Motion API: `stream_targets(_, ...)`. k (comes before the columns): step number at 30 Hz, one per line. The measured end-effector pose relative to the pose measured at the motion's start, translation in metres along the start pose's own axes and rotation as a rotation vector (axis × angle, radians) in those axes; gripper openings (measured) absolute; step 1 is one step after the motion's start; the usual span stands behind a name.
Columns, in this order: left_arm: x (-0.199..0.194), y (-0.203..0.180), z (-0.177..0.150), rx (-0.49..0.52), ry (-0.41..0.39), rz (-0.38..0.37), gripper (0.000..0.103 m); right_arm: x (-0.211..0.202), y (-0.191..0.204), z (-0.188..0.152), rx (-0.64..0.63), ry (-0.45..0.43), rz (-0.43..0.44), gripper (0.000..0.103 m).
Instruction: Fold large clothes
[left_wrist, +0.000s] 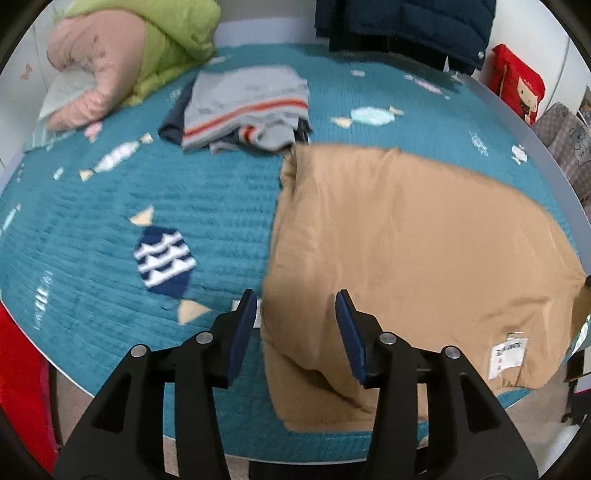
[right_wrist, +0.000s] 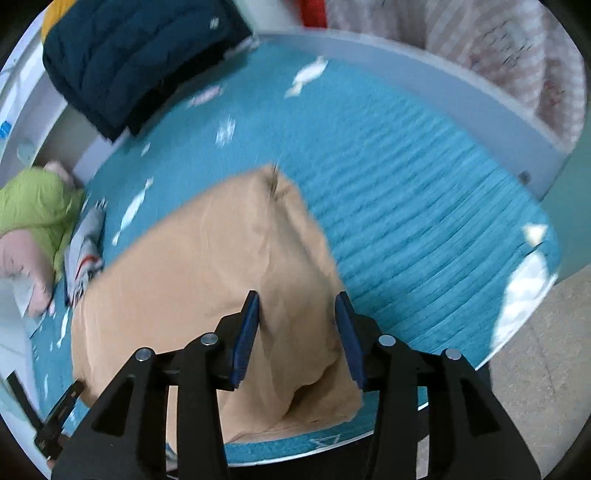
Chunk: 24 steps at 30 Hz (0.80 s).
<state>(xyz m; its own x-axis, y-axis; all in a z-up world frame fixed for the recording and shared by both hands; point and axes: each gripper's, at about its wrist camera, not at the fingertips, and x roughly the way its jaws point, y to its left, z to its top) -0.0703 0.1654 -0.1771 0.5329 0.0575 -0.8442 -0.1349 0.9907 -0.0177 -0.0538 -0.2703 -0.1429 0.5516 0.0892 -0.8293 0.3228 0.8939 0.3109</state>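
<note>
While the folded tan fabric garment (left_wrist: 406, 258) lies flat on the teal ribbed bed cover (left_wrist: 203, 206) at its near edge, the left gripper (left_wrist: 295, 306) stands over the garment's near left corner, jaws apart, pads clear of the cloth. The right gripper (right_wrist: 298, 308) stands over the near right corner, jaws likewise apart, gripping nothing. A grey striped folded garment (left_wrist: 247, 107) lies well beyond.

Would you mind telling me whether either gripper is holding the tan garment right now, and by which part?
Nothing is held. Left gripper and right gripper stand open over the near edge of the tan garment.
</note>
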Motion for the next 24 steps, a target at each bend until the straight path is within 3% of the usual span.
stream_targets(3, -0.019, -0.007, 0.004, 0.034, -0.043, -0.051, 0.046, -0.017, 0.011, 0.003, -0.043, -0.05, 0.048, 0.04)
stream_targets(5, -0.027, -0.017, 0.007, 0.069, -0.066, -0.108, 0.045, -0.017, 0.026, 0.001, -0.12, -0.044, 0.03, 0.039)
stream_targets(7, -0.024, -0.03, 0.009, 0.11, -0.06, -0.117, 0.045, -0.004, 0.043, -0.006, -0.205, -0.009, -0.002, 0.033)
stream_targets(9, -0.01, -0.04, 0.007, 0.134, -0.032, -0.094, 0.044, 0.014, 0.05, -0.013, -0.232, 0.052, -0.036, 0.027)
stream_targets(11, 0.012, -0.042, 0.002, 0.132, 0.03, -0.084, 0.028, 0.037, 0.048, -0.022, -0.227, 0.117, -0.088, 0.027)
stream_targets(14, 0.046, -0.036, -0.012, 0.138, 0.092, -0.029, 0.018, 0.063, 0.031, -0.033, -0.155, 0.193, -0.103, 0.025)
stream_targets(16, 0.061, -0.028, -0.024, 0.11, 0.07, -0.057, 0.018, 0.071, 0.024, -0.04, -0.115, 0.188, -0.065, 0.025)
stream_targets(19, 0.062, -0.04, -0.034, 0.191, 0.017, 0.016, 0.018, 0.069, 0.03, -0.044, -0.155, 0.165, -0.091, 0.025)
stream_targets(24, 0.051, -0.05, -0.032, 0.271, 0.004, 0.073, 0.018, 0.051, 0.038, -0.037, -0.136, 0.14, -0.074, 0.026)
